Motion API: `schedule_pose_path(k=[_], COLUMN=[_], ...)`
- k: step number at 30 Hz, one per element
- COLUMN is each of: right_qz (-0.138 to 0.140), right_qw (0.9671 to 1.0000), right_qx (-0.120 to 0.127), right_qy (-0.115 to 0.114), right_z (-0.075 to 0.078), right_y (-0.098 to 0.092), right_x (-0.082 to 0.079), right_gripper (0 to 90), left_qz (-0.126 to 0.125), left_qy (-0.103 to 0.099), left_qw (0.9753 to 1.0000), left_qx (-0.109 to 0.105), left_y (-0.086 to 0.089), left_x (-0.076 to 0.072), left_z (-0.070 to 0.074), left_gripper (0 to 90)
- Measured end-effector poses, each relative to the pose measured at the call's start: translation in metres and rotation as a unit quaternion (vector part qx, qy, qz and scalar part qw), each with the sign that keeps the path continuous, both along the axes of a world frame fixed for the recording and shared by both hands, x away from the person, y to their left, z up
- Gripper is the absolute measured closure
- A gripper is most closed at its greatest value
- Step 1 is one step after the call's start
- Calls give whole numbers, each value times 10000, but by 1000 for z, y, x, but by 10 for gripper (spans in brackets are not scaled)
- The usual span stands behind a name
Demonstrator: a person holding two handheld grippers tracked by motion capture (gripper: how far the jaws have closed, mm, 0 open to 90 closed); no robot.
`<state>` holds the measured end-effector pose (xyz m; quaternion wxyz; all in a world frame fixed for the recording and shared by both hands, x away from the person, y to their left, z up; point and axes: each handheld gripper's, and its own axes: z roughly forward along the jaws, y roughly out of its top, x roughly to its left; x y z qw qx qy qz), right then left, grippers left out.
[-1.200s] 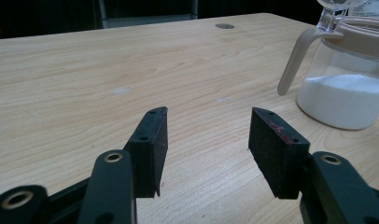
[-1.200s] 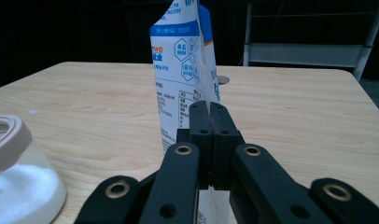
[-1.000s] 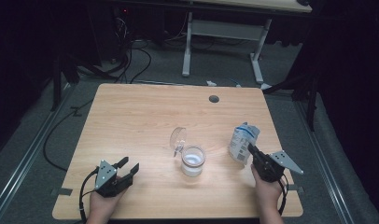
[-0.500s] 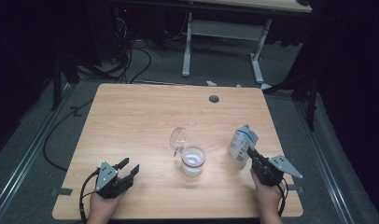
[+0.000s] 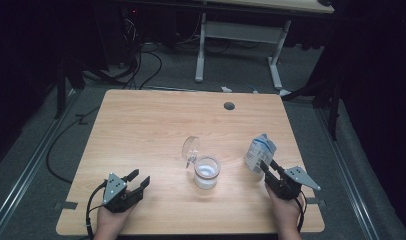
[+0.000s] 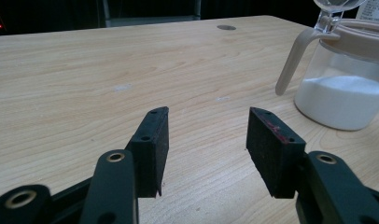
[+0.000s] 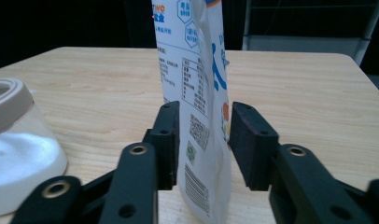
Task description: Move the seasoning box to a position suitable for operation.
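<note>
A white pouch with blue print (image 5: 258, 152) (image 7: 197, 70) stands upright on the wooden table (image 5: 166, 120), right of a clear jar (image 5: 207, 172) (image 6: 346, 93) (image 7: 15, 140). The jar is half full of white powder and has a beige rim and handle; its clear lid (image 5: 191, 147) is flipped up at the back left. My right gripper (image 5: 267, 165) (image 7: 204, 112) is shut on the pouch's lower part, one jaw on each face. My left gripper (image 5: 140, 176) (image 6: 206, 114) rests open near the front left of the table, nothing between its jaws, the jar to its right.
A round cable hole (image 5: 229, 106) (image 6: 226, 27) lies in the far half of the table. Behind the table stand a white desk frame (image 5: 236, 35) and cables on a grey floor. The table's right edge runs close to the right hand.
The right gripper has carried the pouch a little to the right and nearer the front edge, away from the jar, and the pouch now stands straighter. The left gripper has not moved.
</note>
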<state>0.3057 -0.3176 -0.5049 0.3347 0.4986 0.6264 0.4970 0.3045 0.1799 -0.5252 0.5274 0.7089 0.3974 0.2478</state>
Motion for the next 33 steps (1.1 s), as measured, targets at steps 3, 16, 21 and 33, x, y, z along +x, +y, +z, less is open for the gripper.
schedule_pose_path(k=[3, 16, 21, 33], right_qz=[-27, -36, 55, 424], right_qw=[9999, 9989, 9981, 9970], right_qx=[-47, -349, -466, -485], right_qy=[108, 319, 409, 436], right_z=[-1, -9, -11, -9], right_y=[-2, -7, -1, 21], right_x=[-3, -27, -33, -34], right_gripper=[592, 577, 592, 589], left_qz=[42, 68, -20, 88], left_qy=[-22, 112, 345, 569], left_qw=[10000, 9999, 9993, 9983], left_qx=[-87, 87, 157, 68], left_y=[2, 3, -2, -5], left_x=[-1, 2, 5, 7], left_z=[1, 2, 4, 2], left_gripper=[504, 584, 587, 550])
